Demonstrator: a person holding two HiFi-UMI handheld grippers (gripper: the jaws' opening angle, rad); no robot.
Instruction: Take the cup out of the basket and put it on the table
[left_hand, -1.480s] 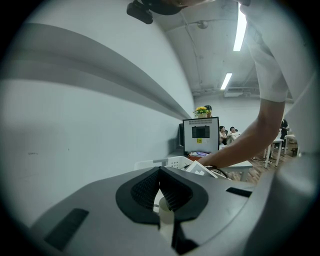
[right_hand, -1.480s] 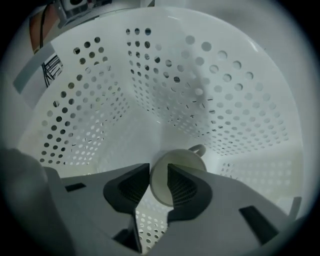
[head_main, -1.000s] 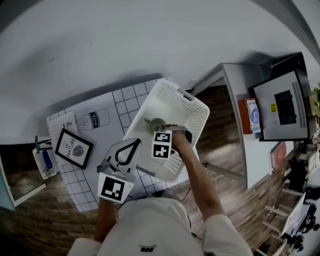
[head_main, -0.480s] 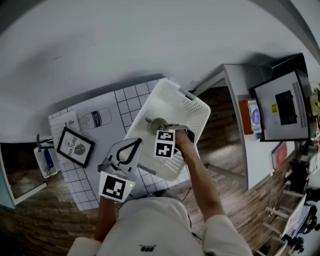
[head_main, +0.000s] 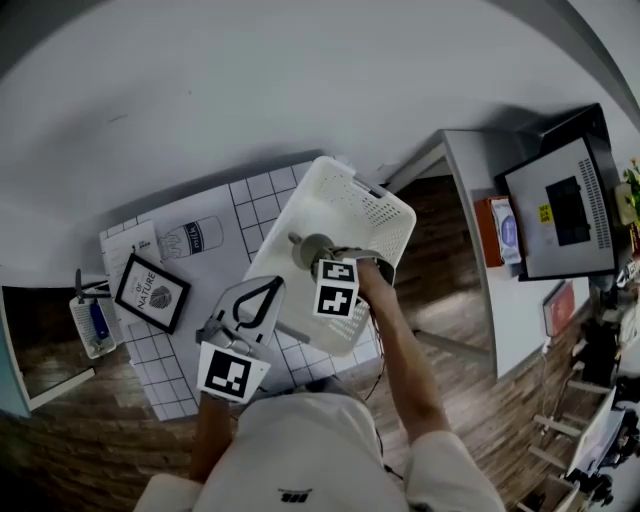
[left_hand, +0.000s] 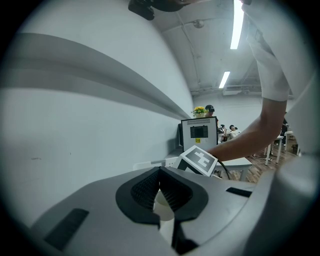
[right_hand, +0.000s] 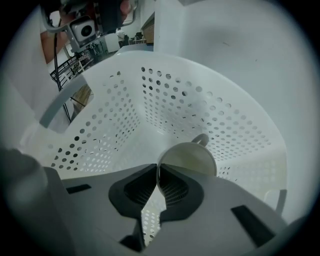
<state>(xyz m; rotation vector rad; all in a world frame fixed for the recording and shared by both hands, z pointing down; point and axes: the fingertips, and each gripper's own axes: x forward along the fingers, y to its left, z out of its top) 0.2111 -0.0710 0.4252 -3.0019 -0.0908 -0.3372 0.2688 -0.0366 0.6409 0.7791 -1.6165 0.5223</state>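
A white perforated basket (head_main: 375, 215) stands on the checked table mat. Inside it is a pale cup (right_hand: 189, 157) with a handle on its far side. My right gripper (right_hand: 158, 175) is shut on the cup's near rim, one pad inside the wall and one outside. In the head view the cup (head_main: 312, 249) shows just beyond the right gripper (head_main: 322, 262), over the basket's inside. My left gripper (head_main: 262, 290) hovers beside the basket's near left wall, its tips together, with nothing in it. The left gripper view shows its jaws (left_hand: 159, 172) closed against the pale wall.
On the mat lie a framed picture (head_main: 149, 294), a printed sheet (head_main: 190, 239) and a small rack with a blue item (head_main: 92, 322) at the left edge. A grey desk with a monitor (head_main: 560, 212) stands to the right, past a gap of wooden floor.
The right gripper and the cup have shifted slightly within the basket; the cup shows a little higher. The left gripper stays put.
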